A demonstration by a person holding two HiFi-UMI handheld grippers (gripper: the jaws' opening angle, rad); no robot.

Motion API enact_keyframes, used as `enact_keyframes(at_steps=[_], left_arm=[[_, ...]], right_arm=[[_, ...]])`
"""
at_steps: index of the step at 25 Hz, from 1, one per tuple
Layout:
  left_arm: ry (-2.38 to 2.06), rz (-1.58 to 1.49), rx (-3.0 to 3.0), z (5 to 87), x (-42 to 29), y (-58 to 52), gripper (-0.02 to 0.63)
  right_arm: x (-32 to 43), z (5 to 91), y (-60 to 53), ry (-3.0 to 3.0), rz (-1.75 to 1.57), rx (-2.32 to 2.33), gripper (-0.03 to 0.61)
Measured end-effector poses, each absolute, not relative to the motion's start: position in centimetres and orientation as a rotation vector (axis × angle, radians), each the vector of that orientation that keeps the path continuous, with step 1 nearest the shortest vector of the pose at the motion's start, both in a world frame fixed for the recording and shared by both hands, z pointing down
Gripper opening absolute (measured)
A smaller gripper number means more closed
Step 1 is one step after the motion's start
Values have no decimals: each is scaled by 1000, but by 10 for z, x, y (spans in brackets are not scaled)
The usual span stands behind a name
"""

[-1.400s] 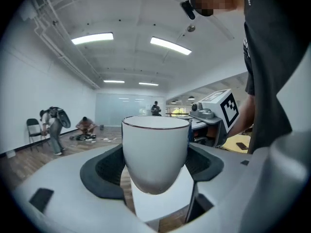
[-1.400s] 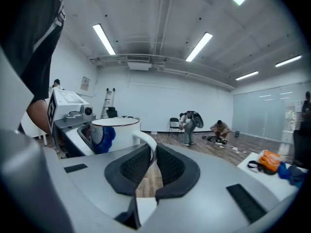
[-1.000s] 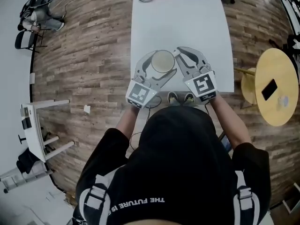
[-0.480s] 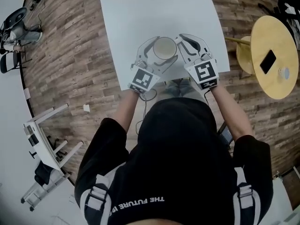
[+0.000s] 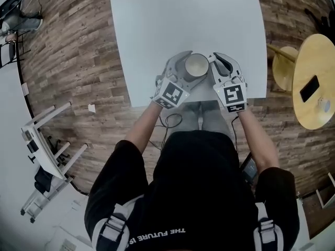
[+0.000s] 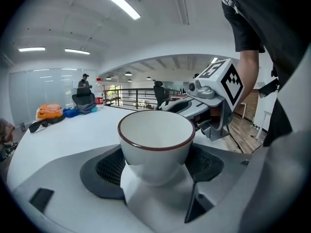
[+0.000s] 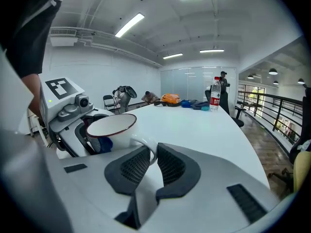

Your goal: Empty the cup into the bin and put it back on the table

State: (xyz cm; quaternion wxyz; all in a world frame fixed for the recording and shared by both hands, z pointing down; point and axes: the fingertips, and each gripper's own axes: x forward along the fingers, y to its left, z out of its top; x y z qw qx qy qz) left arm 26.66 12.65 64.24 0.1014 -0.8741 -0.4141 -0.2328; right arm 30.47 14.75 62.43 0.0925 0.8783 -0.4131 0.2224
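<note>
White table (image 5: pixel 157 25), wood floor (image 5: pixel 78 51) around; cup (image 5: pixel 196 65) upright at near edge, left gripper (image 6: pixel 156 165) clamped on its body, right gripper (image 7: pixel 150 166) pinching handle (image 7: pixel 147 147)

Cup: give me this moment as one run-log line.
cup: upright, looks empty | left gripper: shut on cup body | right gripper: shut on handle | place: over near edge of white table

Cup (image 6: pixel 155 140) underside hidden between left gripper (image 6: pixel 156 166) jaws; dark slab (image 5: pixel 310 88) on side table (image 5: pixel 314 116), perhaps a phone.
</note>
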Motion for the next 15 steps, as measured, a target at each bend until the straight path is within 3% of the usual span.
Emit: enact_keyframes(at_steps=[15], left_arm=[[-1219,-673,-2615,648,266,128,371]], right_arm=[[304,634,149,-1218,724,2627,52]])
